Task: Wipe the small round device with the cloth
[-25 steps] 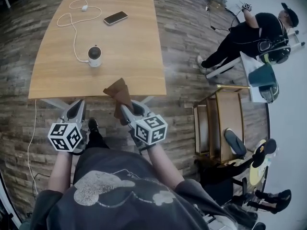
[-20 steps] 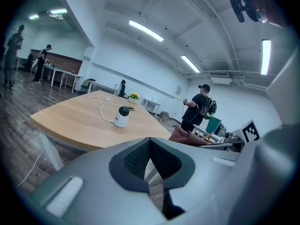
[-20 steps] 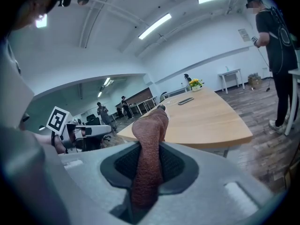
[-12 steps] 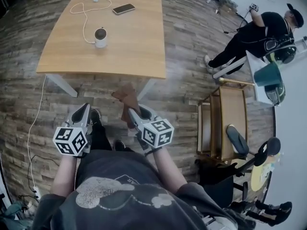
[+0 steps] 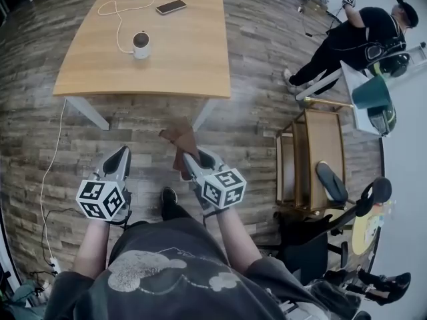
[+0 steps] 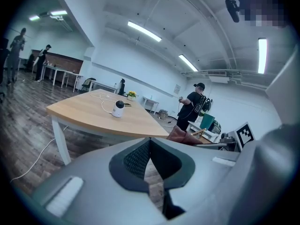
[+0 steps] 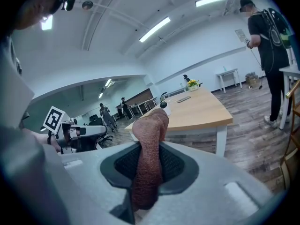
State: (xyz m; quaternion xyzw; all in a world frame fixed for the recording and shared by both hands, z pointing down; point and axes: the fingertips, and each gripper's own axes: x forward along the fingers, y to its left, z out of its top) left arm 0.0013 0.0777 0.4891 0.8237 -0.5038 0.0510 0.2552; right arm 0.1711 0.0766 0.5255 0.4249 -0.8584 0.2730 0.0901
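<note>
The right gripper (image 5: pixel 189 157) clamps the brown cloth (image 5: pixel 179 137); the left gripper (image 5: pixel 122 152) is closed on nothing. The small round device (image 5: pixel 141 45) stands on the table (image 5: pixel 193 65), far ahead of the fingers (image 5: pixel 207 164) of the 2 grippers. I judge that the wiping is not begun.

Round device (image 5: pixel 141 45) on table (image 5: pixel 190 59), phone (image 5: pixel 171 7) behind it, cloth (image 5: pixel 180 139) between right gripper (image 5: pixel 191 157) jaws, short of the table

The head view looks steeply down from high above the left gripper (image 5: pixel 121 153) and right gripper (image 5: pixel 192 160), which are near, with the table (image 5: pixel 167 65) far ahead. Each gripper view sits low, close behind its own jaws, and faces the far table. The right one looks past the cloth (image 7: pixel 149 153). All three views share the table and the small round device (image 5: pixel 141 44).
</note>
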